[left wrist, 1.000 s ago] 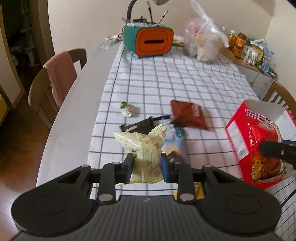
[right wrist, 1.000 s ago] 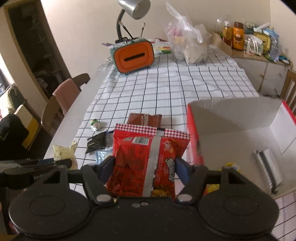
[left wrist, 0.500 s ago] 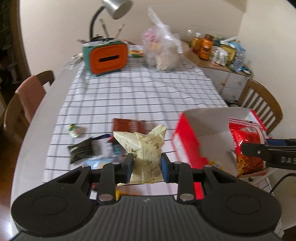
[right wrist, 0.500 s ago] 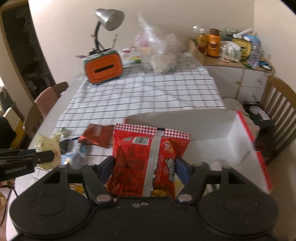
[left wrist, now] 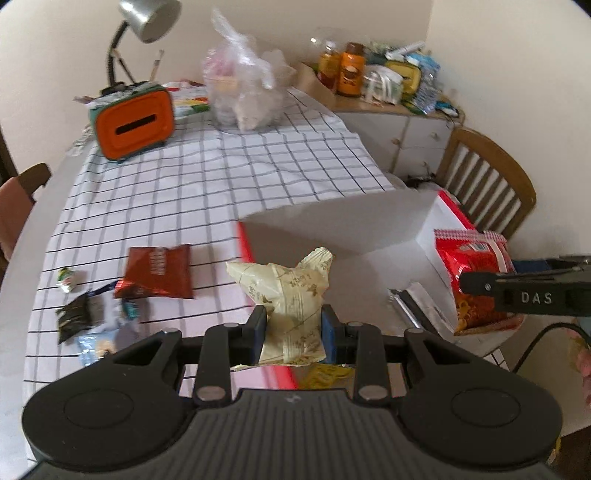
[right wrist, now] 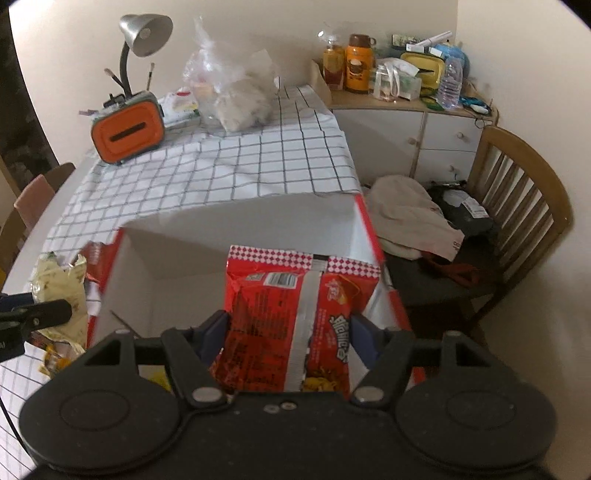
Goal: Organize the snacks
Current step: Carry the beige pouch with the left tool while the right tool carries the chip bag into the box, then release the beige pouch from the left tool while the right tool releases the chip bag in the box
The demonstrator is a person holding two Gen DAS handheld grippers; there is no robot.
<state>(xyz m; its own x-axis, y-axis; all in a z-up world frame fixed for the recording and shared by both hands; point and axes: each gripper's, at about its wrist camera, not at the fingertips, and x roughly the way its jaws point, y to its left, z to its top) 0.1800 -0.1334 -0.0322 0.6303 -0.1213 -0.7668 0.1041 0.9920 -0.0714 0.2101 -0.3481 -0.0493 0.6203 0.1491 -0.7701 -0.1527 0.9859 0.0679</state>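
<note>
A white tablecloth (left wrist: 207, 184) with a thin black grid covers the rounded table, which stands in a cream-walled room beside a low white cabinet (right wrist: 424, 136) and a slatted wooden chair (right wrist: 524, 206). At eleven o'clock sit an orange-faced box (left wrist: 133, 123) and a metal gooseneck lamp (right wrist: 144, 33); a crinkled clear plastic bag (left wrist: 243, 92) lies at twelve.

The left gripper (left wrist: 291, 328) is clamped narrowly on a crumpled cream snack packet (left wrist: 288, 295), held over the near edge of an open cardboard box (left wrist: 369, 236), red outside and white inside. The right gripper (right wrist: 288, 332) pinches a glossy red noodle packet (right wrist: 295, 317) at middling width, above the box's right side. A brown foil packet (left wrist: 159, 271) lies flat at nine o'clock.
</note>
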